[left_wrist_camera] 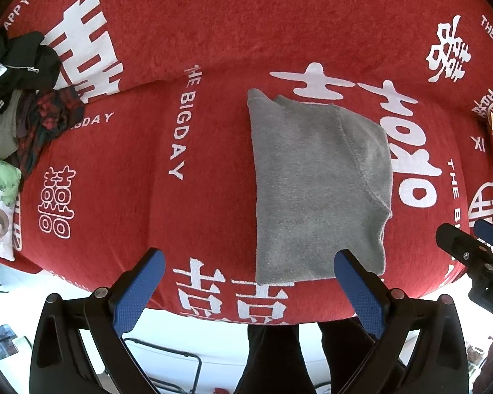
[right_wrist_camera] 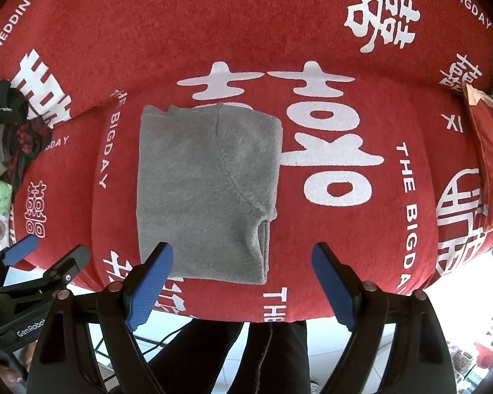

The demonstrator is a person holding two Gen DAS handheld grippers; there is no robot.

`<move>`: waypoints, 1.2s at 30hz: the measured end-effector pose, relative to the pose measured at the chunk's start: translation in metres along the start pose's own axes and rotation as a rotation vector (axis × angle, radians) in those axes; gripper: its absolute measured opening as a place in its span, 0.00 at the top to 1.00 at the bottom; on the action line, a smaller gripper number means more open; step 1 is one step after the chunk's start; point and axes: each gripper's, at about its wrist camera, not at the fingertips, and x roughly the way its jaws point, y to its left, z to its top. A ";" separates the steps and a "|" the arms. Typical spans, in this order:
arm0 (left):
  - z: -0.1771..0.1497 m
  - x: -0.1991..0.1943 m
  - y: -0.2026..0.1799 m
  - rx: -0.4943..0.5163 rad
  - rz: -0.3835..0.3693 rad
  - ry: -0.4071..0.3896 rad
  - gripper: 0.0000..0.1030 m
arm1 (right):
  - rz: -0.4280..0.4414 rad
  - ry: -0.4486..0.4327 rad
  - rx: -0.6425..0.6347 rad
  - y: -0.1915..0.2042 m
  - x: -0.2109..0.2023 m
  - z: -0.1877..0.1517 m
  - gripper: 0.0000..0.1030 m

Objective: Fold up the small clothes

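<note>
A grey knit garment lies folded into a rough rectangle on the red printed cover; it also shows in the right wrist view. My left gripper is open and empty, held above the near edge of the cover, its right finger over the garment's near corner. My right gripper is open and empty, its left finger over the garment's near edge. Each gripper shows at the edge of the other's view: the right one and the left one.
A pile of dark and plaid clothes lies at the far left, with a green patterned cushion below it. A red cushion stands at the right edge. The person's dark legs and white floor are below the cover's front edge.
</note>
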 end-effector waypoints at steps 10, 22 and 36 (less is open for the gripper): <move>0.000 0.000 0.000 0.002 0.001 0.001 0.00 | -0.008 -0.004 -0.007 -0.001 -0.001 0.002 0.14; -0.001 -0.001 -0.001 0.005 0.004 0.001 0.00 | -0.009 -0.004 -0.006 -0.001 -0.002 0.001 0.14; 0.003 -0.001 0.005 0.037 0.038 -0.015 0.00 | -0.010 -0.002 -0.005 -0.001 -0.001 -0.001 0.14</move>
